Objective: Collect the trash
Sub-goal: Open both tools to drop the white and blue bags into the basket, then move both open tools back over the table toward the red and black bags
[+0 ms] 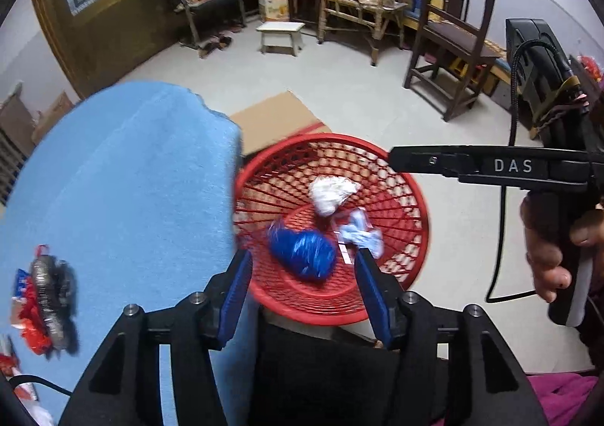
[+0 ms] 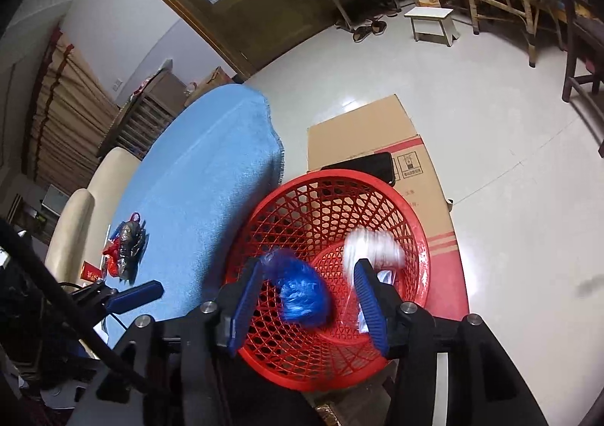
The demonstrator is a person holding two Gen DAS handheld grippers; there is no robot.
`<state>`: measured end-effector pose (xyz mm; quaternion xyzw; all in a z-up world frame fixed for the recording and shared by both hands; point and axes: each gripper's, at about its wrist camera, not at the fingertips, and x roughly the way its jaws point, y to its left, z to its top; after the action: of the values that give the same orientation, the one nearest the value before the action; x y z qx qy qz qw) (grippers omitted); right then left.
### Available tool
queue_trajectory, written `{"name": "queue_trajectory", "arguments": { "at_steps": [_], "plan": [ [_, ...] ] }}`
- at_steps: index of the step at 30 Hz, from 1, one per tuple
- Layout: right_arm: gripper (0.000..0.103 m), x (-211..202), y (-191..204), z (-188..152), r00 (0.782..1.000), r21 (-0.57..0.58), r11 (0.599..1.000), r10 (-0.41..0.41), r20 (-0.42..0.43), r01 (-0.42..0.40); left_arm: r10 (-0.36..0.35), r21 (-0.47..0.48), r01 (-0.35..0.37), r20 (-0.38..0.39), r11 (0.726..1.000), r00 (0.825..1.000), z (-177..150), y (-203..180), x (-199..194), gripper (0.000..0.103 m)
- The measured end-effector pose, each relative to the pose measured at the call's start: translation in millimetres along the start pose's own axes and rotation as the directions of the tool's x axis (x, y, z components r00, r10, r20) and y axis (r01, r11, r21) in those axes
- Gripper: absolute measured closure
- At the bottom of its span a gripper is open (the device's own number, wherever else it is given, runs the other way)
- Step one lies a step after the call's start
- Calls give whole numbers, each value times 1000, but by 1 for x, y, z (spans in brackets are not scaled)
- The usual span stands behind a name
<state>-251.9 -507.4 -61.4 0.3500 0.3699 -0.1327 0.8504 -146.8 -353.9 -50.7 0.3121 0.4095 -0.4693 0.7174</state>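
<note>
Left wrist view: the left gripper [image 1: 304, 288] hangs above the red basket [image 1: 264, 297], its jaws apart and empty. A blue wad [image 1: 302, 250], a white wad [image 1: 332, 193] and a pale scrap [image 1: 362, 235] lie inside the basket.

Right wrist view: the right gripper [image 2: 307, 307] likewise stands apart over the basket [image 2: 302, 365]. Wrapper trash [image 2: 124, 250] remains on the blue worktop [image 2: 196, 176], left of the basket; a low sweep toward it could knock the basket's rim.

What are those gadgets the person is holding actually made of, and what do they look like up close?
Each is a black plastic handheld frame with silver bolts and two flat blue ribbed fingers. The right gripper, seen side-on, has a pistol-style handle, white "DAS" lettering and a black braided cable. A magenta garment shows at the lower edge.
</note>
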Motion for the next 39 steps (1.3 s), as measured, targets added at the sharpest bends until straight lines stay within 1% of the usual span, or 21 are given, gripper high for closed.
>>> {"name": "queue_trajectory", "arguments": {
  "at_steps": [4,7,9,12,16,19,24,30,36,39],
  "plan": [
    [49,2,9,0,1000,-17,1000,8,-2,-8,87,-15,-87,26,996,996,-5,9,-14,44],
    [49,4,18,-1,1000,-30,999,14,-7,-15,151,-42,-149,44,988,988,-10,20,-25,44],
    [49,4,26,-1,1000,-44,999,18,-6,-18,180,-61,-177,52,982,982,-13,28,-30,44],
    [49,5,35,-1,1000,-60,998,23,-8,-24,238,-96,-231,59,968,970,-17,38,-40,43],
    [49,5,49,0,999,-86,996,32,-10,-33,296,-126,-287,63,950,953,-25,50,-49,42],
    [49,5,62,0,999,-111,993,39,-11,-40,344,-153,-332,60,931,937,-34,60,-57,42],
    [49,6,86,0,998,-158,986,53,-15,-55,380,-228,-359,55,905,923,-50,81,-70,41],
    [49,15,124,-2,997,-231,970,68,-33,-74,405,-302,-375,43,877,913,-71,103,-82,41],
    [49,27,164,-6,995,-301,948,87,-56,-100,413,-368,-374,29,851,910,-93,125,-88,41],
    [49,36,188,-9,993,-342,933,94,-73,-113,408,-410,-367,13,835,913,-109,138,-88,41]
  ]
}}
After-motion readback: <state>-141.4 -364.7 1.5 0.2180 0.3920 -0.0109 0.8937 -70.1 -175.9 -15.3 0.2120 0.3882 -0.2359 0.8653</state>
